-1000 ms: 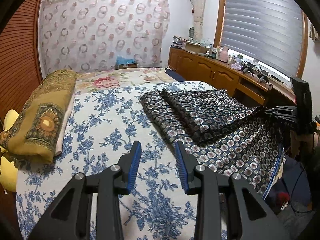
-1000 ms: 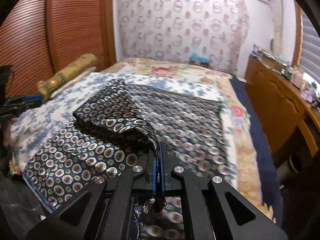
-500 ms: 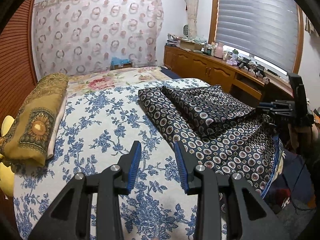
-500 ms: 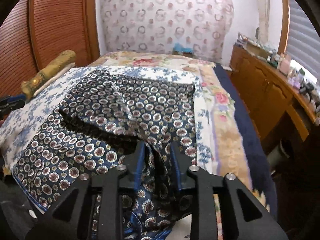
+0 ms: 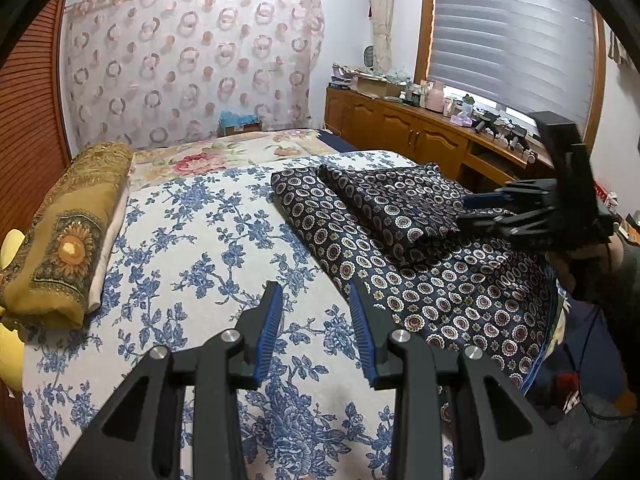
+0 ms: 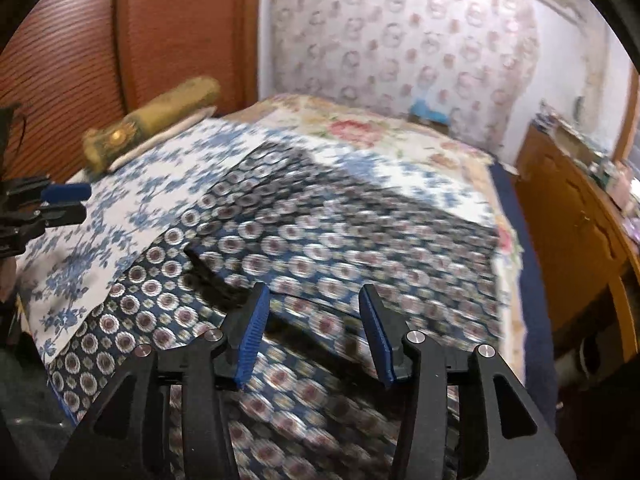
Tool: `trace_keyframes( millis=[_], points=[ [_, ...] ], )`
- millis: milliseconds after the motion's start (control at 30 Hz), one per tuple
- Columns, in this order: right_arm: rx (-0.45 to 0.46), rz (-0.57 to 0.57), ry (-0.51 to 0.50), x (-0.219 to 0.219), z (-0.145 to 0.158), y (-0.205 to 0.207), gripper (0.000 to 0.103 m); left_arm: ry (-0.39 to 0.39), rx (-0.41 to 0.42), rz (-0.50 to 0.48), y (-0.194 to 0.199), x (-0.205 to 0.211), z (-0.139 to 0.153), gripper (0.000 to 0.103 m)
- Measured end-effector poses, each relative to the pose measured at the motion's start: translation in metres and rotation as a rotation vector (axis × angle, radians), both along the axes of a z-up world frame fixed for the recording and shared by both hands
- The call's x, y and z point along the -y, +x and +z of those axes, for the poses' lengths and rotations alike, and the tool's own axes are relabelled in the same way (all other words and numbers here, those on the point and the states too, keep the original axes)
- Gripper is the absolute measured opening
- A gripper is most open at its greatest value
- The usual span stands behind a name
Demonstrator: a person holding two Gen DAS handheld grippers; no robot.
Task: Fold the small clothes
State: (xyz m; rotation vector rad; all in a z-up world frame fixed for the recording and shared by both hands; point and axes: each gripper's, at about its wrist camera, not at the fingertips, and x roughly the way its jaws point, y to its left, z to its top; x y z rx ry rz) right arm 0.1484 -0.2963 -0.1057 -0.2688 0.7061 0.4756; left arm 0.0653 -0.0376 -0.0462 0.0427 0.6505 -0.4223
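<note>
Since a second ago, your right gripper [image 6: 312,332] has let go of the dark patterned cloth [image 5: 404,240] and its jaws have just been opening; nothing is sitting between them now, and the folded-over flap it was pinching is lying flat. The right wrist view is blurring, so finer detail there is hard to tell.

You are working over the bed [image 5: 192,248], which is wearing a blue-flowered cover. The cloth is lying on the bed's right half in the left wrist view, with a smaller folded layer resting on top of a wider one, and its near edge is hanging just over the bed's edge. A gold patterned bolster [image 5: 68,236] is lying along the bed's left side, well apart from the cloth.

Your left gripper [image 5: 314,328] is hovering above the bed cover just beside the cloth's left edge, its fingers standing narrowly apart and holding nothing.
</note>
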Motion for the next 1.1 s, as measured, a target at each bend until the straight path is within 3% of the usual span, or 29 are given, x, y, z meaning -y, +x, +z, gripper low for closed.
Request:
trace_keyframes(
  millis=[433, 733, 800, 867, 933, 1100],
  points=[
    [-0.129, 0.139, -0.072, -0.051, -0.032, 0.019, 0.052, -0.006, -0.015, -0.015, -0.002, 0.005, -0.005, 0.033],
    [-0.118, 0.151, -0.105, -0.055, -0.037, 0.020, 0.053, -0.004, -0.018, -0.019, -0.003, 0.007, -0.006, 0.033],
    [-0.113, 0.152, -0.106, -0.056, -0.037, 0.021, 0.047, -0.003, -0.018, -0.019, -0.003, 0.007, -0.006, 0.033],
    [-0.099, 0.140, -0.119, -0.054, -0.036, 0.022, 0.021, -0.004, -0.017, -0.019, -0.003, 0.007, -0.006, 0.033],
    [-0.088, 0.115, -0.131, -0.051, -0.034, 0.025, 0.008, -0.004, -0.017, -0.019, -0.003, 0.007, -0.006, 0.033],
    [-0.051, 0.080, -0.099, -0.039, -0.018, 0.031, 0.005, -0.003, -0.018, -0.019, -0.003, 0.007, -0.006, 0.033]
  ],
)
